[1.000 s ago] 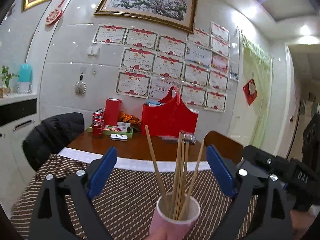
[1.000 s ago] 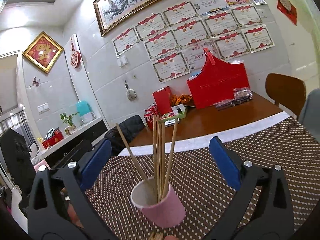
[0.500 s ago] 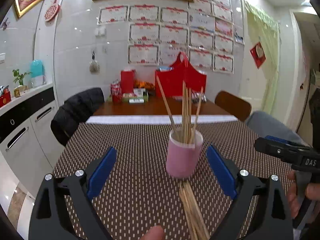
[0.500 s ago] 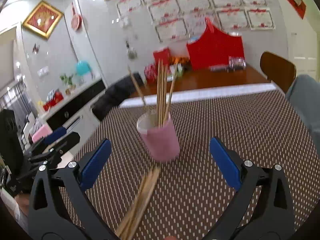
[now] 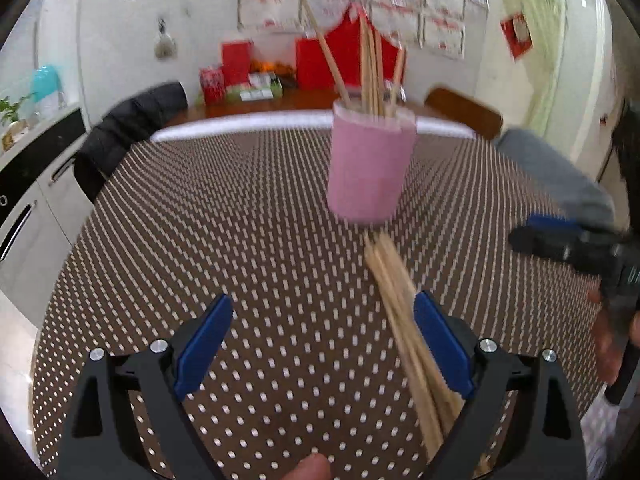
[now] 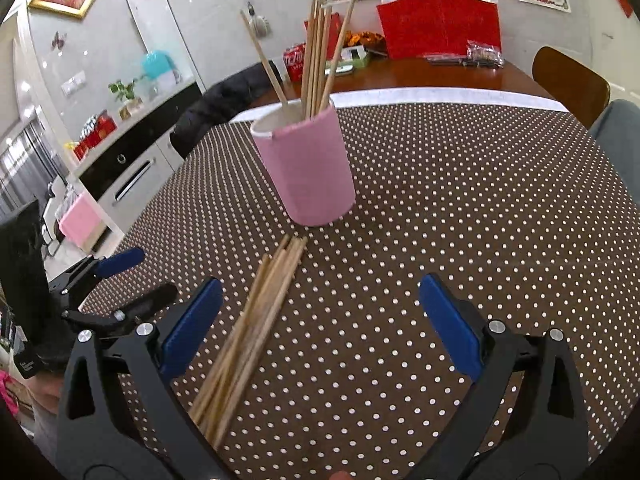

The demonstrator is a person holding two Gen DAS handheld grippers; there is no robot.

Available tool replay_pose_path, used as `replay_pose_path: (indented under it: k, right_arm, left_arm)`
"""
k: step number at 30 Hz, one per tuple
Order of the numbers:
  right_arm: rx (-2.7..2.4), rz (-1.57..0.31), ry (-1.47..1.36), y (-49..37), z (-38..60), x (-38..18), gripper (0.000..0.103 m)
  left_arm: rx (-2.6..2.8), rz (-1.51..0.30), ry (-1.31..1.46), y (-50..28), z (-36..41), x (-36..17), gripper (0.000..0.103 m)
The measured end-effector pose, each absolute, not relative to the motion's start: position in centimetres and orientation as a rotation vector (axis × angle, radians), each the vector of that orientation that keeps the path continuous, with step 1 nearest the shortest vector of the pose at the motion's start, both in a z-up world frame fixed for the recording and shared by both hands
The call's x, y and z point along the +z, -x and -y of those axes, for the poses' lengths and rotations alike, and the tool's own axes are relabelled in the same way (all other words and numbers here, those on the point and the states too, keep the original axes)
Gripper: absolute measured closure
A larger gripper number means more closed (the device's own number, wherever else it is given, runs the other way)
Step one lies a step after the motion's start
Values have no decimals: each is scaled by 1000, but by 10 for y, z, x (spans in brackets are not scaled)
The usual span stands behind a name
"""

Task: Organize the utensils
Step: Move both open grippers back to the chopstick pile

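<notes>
A pink cup (image 5: 370,168) (image 6: 306,166) stands upright on the dotted brown tablecloth (image 5: 240,240) (image 6: 460,200) with several wooden chopsticks (image 5: 370,72) (image 6: 316,64) standing in it. A bundle of loose chopsticks (image 5: 404,316) (image 6: 252,324) lies flat on the cloth just in front of the cup. My left gripper (image 5: 324,344) is open above the cloth, the bundle running under its right finger. My right gripper (image 6: 316,328) is open too, with the bundle near its left finger. Neither holds anything. Each gripper shows in the other's view: the right gripper (image 5: 576,248), the left gripper (image 6: 112,280).
Behind the cloth the wooden table (image 6: 440,76) carries a red bag (image 6: 438,24), red cans (image 6: 296,65) and packets. A chair with a dark jacket (image 5: 132,124) stands at the left, a brown chair (image 6: 568,80) at the right. A grey sleeve (image 5: 552,172) shows at the right.
Both grippers have drawn back and tilted down from the cup. It now sits farther off, and the loose bundle on the cloth has come into view.
</notes>
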State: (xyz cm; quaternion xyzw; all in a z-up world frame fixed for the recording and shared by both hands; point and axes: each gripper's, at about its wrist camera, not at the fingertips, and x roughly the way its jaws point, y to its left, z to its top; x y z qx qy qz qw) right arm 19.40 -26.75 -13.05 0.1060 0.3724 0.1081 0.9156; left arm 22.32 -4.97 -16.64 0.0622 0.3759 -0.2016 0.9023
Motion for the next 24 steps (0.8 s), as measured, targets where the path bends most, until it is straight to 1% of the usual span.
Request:
replay_pose_path:
  k: [5, 11, 22, 24]
  right_arm:
    - [213, -798, -219, -198, 266, -142, 6]
    - [216, -802, -210, -199, 264, -143, 6]
    - [218, -841, -188, -201, 260, -150, 6]
    - [220, -854, -167, -202, 255, -152, 6]
  left_arm:
    - [-438, -898, -194, -224, 60, -193, 12]
    - [-430, -944, -241, -222, 70, -208, 12]
    - [-452, -936, -245, -222, 81, -207, 12]
    - [-453, -936, -239, -222, 80, -208, 11]
